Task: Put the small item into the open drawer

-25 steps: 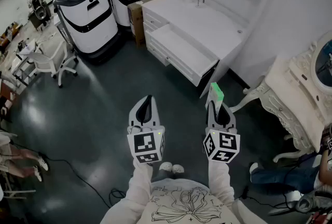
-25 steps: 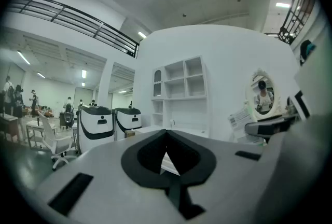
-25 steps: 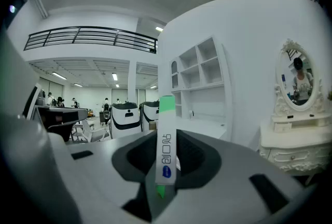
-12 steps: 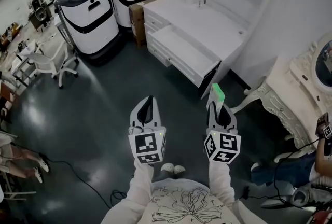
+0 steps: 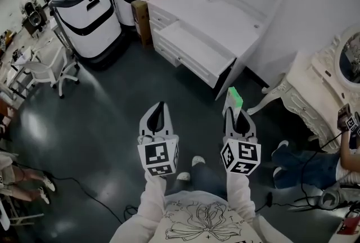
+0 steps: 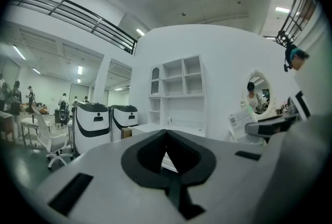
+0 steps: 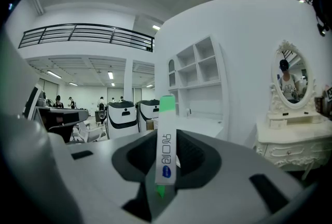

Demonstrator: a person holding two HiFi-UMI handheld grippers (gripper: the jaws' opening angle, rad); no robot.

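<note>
Right gripper (image 5: 234, 113): fingers clamped on small item (image 5: 235, 98), white-green packet upright, well short of open drawer (image 5: 194, 55), over dark floor (image 5: 112, 124). Left gripper (image 5: 161, 107) likewise short of drawer, fingers pressed together, empty.

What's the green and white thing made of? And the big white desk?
The packet looks like thin printed card or plastic: flat, sharp-edged, white with green ends. The desk looks like painted wood or board: smooth matte white, with framed drawer fronts. I can't tell which.
</note>
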